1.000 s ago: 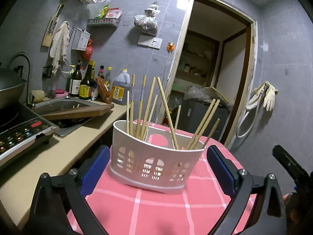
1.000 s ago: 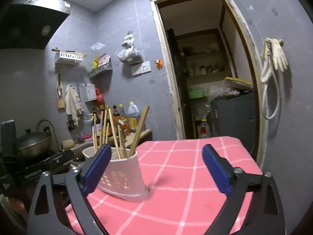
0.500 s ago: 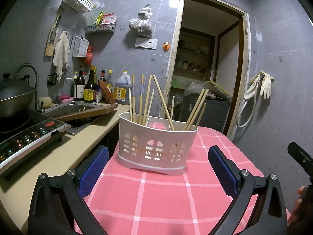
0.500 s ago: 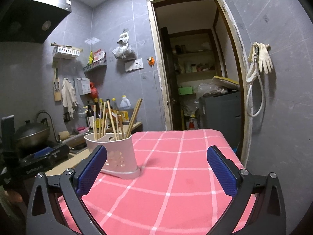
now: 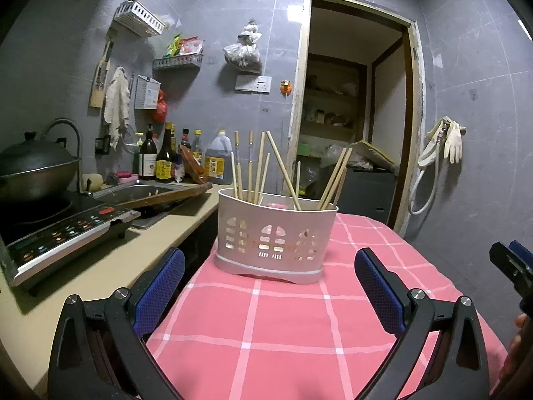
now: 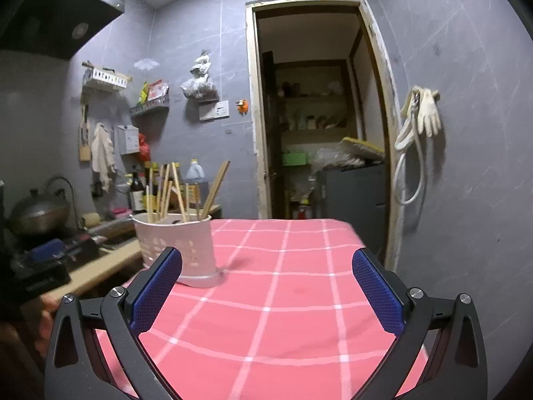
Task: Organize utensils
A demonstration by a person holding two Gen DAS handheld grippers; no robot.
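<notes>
A white slotted utensil holder (image 5: 274,235) stands upright on the pink checked tablecloth (image 5: 283,326), with several wooden chopsticks (image 5: 256,166) standing in it. My left gripper (image 5: 268,286) is open and empty, a short way in front of the holder. In the right wrist view the holder (image 6: 176,245) stands at the table's left edge with its chopsticks (image 6: 173,190). My right gripper (image 6: 266,290) is open and empty over the cloth (image 6: 283,293), right of the holder. Its tip (image 5: 513,263) shows at the right edge of the left wrist view.
A beige counter (image 5: 100,266) runs along the left with an induction cooker (image 5: 63,230), a wok (image 5: 33,170), a sink (image 5: 146,193) and several bottles (image 5: 160,163). An open doorway (image 5: 349,126) lies behind the table. Gloves and a hose (image 5: 443,143) hang on the right wall.
Both grippers have drawn back from the holder, which now looks smaller and farther away. Both stay open. The holder and chopsticks have not moved.
</notes>
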